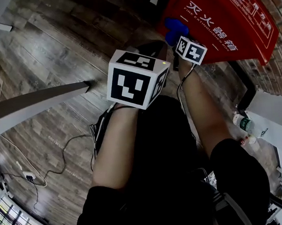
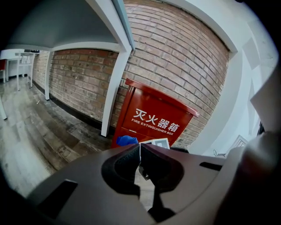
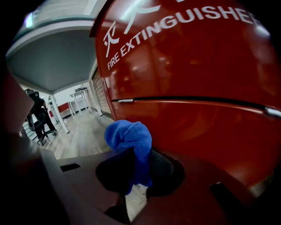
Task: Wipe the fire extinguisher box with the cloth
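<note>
The red fire extinguisher box (image 1: 221, 19) stands on the floor against a brick wall, white lettering on its front. In the left gripper view the fire extinguisher box (image 2: 153, 121) sits ahead, apart from me. My right gripper (image 3: 138, 154) is shut on a blue cloth (image 3: 131, 138), whose bunched end is close to the box's front panel (image 3: 197, 101). The head view shows the cloth (image 1: 175, 29) by the box's lower left corner, beyond the right gripper's marker cube (image 1: 190, 50). My left gripper (image 2: 139, 160) is shut with nothing in it, held back from the box.
Dark wood-plank floor (image 1: 53, 58) runs left of the box. A white pillar (image 2: 113, 83) stands just left of it against the brick wall. A bottle (image 1: 242, 123) and cables lie near the person's legs. A white table leg (image 1: 32, 105) crosses at left.
</note>
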Tool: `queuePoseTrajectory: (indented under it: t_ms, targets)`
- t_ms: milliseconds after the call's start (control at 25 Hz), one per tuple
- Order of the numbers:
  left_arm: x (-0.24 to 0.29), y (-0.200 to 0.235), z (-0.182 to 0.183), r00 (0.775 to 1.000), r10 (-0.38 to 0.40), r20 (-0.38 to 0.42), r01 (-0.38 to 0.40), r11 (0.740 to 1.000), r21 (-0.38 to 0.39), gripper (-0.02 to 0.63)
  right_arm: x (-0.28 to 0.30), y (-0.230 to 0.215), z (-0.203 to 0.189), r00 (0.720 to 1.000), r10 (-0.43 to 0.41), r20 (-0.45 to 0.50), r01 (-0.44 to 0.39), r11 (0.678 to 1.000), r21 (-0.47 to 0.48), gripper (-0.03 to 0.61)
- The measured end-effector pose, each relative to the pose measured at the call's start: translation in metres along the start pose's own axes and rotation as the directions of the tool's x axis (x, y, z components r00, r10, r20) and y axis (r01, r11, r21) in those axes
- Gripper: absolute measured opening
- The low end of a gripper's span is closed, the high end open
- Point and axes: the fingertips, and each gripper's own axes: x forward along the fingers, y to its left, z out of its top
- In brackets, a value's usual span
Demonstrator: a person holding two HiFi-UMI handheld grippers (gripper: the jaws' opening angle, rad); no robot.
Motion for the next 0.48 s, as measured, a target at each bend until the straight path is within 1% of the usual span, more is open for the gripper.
queuePoseTrajectory:
  t_ms: [120,280,400,480]
  targets:
    - [-0.009,0.005,0.000,1.000,0.008,0.017,-0.007,1.000,-0.021,0.011,0.019,0.022,0.006,1.000,0.014,-0.007,-0.013,1.000,0.018,0.083]
    - [-0.012,0.001,-0.001,1.000,-0.005,0.017,0.006,1.000,-0.011,0.011,0.041,0.040,0.006,1.000,0.020,-0.023,-0.019,0.999,0.043,0.083]
    - [-0.012,0.001,-0.004,1.000,-0.012,0.008,0.012,1.000,-0.001,0.011,0.057,0.043,-0.006,0.999,0.007,-0.044,-0.006,1.000,0.028,0.083]
    - [-0.013,0.001,-0.008,1.000,-0.018,0.001,0.018,1.000,-0.002,0.011,0.062,0.037,-0.019,0.998,-0.010,-0.065,0.013,0.999,0.039,0.083]
